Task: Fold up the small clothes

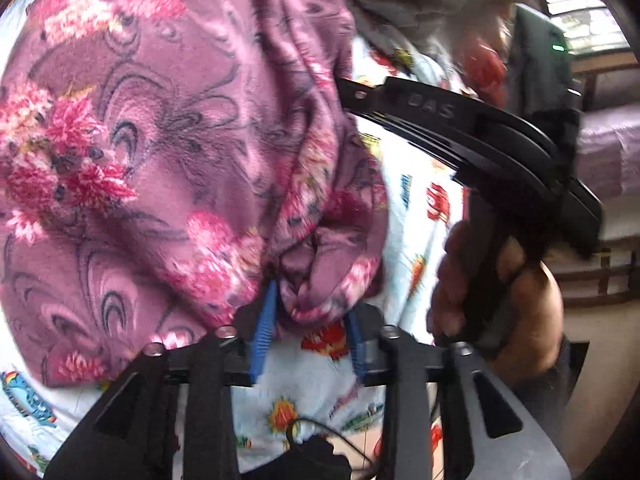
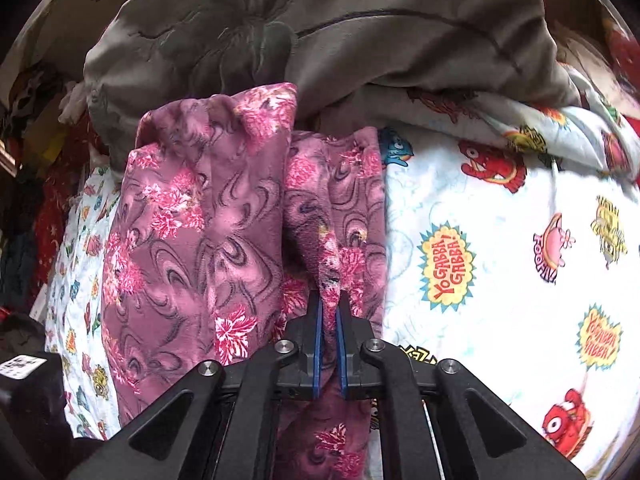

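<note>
A purple fleece garment (image 1: 160, 152) with pink flowers lies bunched on a white cartoon-print sheet (image 1: 416, 208). My left gripper (image 1: 310, 316) has its blue pads apart around a bunched fold of the garment. The fold fills the gap between them. In the right wrist view the same garment (image 2: 200, 240) stands in folds on the sheet (image 2: 500, 260). My right gripper (image 2: 329, 320) is shut on a ridge of the garment, which hangs through below the fingers. The right gripper body and the hand holding it also show in the left wrist view (image 1: 480, 136).
A grey blanket (image 2: 340, 32) is heaped behind the garment. Red and dark clothes (image 2: 48, 200) lie at the left edge of the bed. A purple-covered bed and wooden frame (image 1: 608, 148) stand at the far right.
</note>
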The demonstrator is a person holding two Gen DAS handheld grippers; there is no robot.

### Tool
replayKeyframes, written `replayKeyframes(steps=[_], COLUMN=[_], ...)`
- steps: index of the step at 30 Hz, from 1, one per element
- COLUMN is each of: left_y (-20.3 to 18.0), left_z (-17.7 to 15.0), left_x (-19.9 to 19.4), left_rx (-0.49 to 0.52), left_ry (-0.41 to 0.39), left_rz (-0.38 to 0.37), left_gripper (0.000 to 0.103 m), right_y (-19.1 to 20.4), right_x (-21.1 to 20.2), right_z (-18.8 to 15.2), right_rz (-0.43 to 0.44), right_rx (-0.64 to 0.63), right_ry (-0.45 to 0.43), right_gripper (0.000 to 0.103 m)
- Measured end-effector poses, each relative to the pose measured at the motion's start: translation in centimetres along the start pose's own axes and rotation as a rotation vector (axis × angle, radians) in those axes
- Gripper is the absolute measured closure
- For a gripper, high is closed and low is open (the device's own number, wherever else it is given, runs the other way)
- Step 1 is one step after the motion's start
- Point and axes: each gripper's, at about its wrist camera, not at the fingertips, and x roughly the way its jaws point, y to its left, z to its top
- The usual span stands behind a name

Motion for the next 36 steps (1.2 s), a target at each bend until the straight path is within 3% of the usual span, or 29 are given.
replayKeyframes(steps=[3,5,7,9,12,16,20,22,23,26,31,35,36], left_y=[0.3,1.6,3.7,6.6,10.3,11.9,12.9,12.9,13.0,13.4,13.5,11.7,11.5], left_z=[-1.1,-0.8,0.4,2.4,6.0,9.3,12.4,13.2,13.6,14.2,14.6,13.6,12.8], left_x=[-2.5,-5.3,-7.6,-9.2,-9.6,-10.6,-9.9,-10.0,-10.2,-9.8,-7.7,-8.4,-8.7], left_rx=[0.055,0.061,0.012,-0.08,-0.201,-0.255,-0.298,-0.294,-0.284,-0.278,-0.296,-0.215,-0.198], left_ry=[-0.025,-0.088,-0.163,-0.227,-0.232,-0.27,-0.29,-0.302,-0.316,-0.331,-0.308,-0.292,-0.289], left_rz=[-0.038,-0.036,-0.024,-0.003,-0.016,-0.018,-0.034,-0.033,-0.028,-0.003,0.04,0.081,0.077], left_gripper=[0.07,0.07,0.063,0.062,0.062,0.062,0.06,0.06,0.06,0.06,0.061,0.06,0.06], right_y=[-1.1,-2.4,-3.5,-3.7,-3.1,-1.8,1.1,2.6,2.8,1.7,-2.6,-4.3,-4.4], right_x=[-1.3,-2.8,-4.3,-5.0,-4.6,-2.0,0.4,0.6,-0.2,-1.3,3.0,2.4,1.4], right_z=[0.0,0.1,0.6,1.4,3.1,5.5,7.2,7.5,7.2,6.8,6.0,5.6,5.4], right_rz=[0.05,0.103,0.15,0.164,0.16,0.136,0.095,0.085,0.102,0.141,0.057,0.125,0.145], right_rx=[0.054,0.104,0.146,0.152,0.147,0.165,0.087,0.004,-0.017,0.016,0.15,0.255,0.262], right_ry=[-0.014,-0.06,-0.12,-0.164,-0.195,-0.191,-0.182,-0.192,-0.231,-0.31,-0.193,-0.186,-0.193], right_gripper=[0.09,0.088,0.079,0.058,0.054,0.054,0.055,0.09,0.095,0.095,0.099,0.097,0.091])
